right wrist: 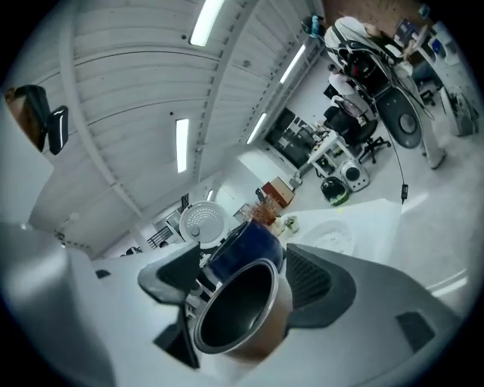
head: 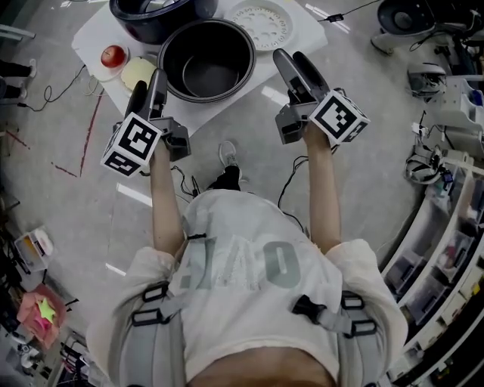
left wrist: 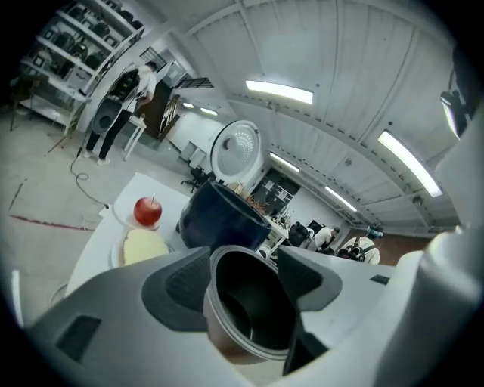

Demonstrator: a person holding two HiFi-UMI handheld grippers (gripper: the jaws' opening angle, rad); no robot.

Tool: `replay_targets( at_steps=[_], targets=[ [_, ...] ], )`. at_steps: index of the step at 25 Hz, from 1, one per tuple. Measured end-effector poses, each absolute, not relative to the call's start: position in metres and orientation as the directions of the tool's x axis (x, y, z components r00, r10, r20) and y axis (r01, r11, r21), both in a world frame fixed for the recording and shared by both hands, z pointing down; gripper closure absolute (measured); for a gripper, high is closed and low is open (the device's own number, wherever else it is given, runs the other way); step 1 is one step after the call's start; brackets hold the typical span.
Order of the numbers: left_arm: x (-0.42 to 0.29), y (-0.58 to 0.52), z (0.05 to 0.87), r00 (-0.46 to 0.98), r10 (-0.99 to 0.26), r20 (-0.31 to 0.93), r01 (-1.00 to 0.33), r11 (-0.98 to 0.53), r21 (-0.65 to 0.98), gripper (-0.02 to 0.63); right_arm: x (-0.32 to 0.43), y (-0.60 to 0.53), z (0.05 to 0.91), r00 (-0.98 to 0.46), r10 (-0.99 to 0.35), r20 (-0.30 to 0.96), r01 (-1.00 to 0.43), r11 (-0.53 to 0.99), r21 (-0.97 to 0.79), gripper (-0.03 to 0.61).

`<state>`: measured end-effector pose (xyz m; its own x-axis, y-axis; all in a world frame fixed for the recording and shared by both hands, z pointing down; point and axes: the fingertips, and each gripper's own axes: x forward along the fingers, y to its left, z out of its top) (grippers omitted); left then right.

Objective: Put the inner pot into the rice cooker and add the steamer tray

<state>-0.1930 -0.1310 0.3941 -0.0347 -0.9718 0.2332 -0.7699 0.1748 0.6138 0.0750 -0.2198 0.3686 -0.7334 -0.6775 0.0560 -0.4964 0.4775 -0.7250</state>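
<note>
The dark inner pot (head: 206, 59) stands empty on the white table (head: 97, 32), just in front of the dark blue rice cooker (head: 151, 15), whose lid (left wrist: 236, 151) is up. The white perforated steamer tray (head: 261, 23) lies flat to the cooker's right. My left gripper (head: 150, 80) is open beside the pot's left side, apart from it. My right gripper (head: 290, 54) is open off the pot's right side, also apart. Each gripper view shows the pot (left wrist: 249, 302) (right wrist: 234, 310) beyond its spread jaws, with the cooker (left wrist: 219, 219) (right wrist: 246, 242) behind.
A red apple (head: 113, 55) on a small dish and a pale yellow item on a plate (head: 138, 72) sit at the table's left corner, near my left gripper. Cables trail on the floor (head: 76, 174). Shelves and equipment crowd the right side (head: 446, 227).
</note>
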Motion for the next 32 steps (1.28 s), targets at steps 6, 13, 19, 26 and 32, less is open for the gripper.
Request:
replay_targets(
  at_steps=[6,13,19,26,32],
  targets=[
    [-0.197,-0.137,0.447,0.04,-0.962,0.271,-0.615,0.19,0.766,0.353,0.044,-0.227,0.417,-0.774,-0.619,0.135,-0.471,0.421,-0.775,0.243],
    [-0.195,-0.151,0.47,0.136,-0.969,0.207,-0.459,0.124,0.88,0.359,0.01,-0.232,0.448,-0.817,-0.559,0.143,-0.403,0.376,-0.834,0.264],
    [-0.191,-0.152,0.47,0.161,-0.965,0.209,-0.459,0.114,0.881,0.432,0.001,-0.228,0.459,-0.823,-0.54,0.178,-0.421,0.368,-0.829,0.358],
    [-0.193,-0.15,0.472,0.158,-0.952,0.263,-0.528,0.144,0.837,0.54,0.001,-0.231,0.468,-0.793,-0.564,0.232,-0.486,0.355,-0.798,0.457],
    [-0.193,-0.151,0.473,0.154,-0.951,0.269,-0.523,0.152,0.839,0.552,0.004,-0.232,0.474,-0.779,-0.562,0.278,-0.535,0.362,-0.764,0.514]
  ],
)
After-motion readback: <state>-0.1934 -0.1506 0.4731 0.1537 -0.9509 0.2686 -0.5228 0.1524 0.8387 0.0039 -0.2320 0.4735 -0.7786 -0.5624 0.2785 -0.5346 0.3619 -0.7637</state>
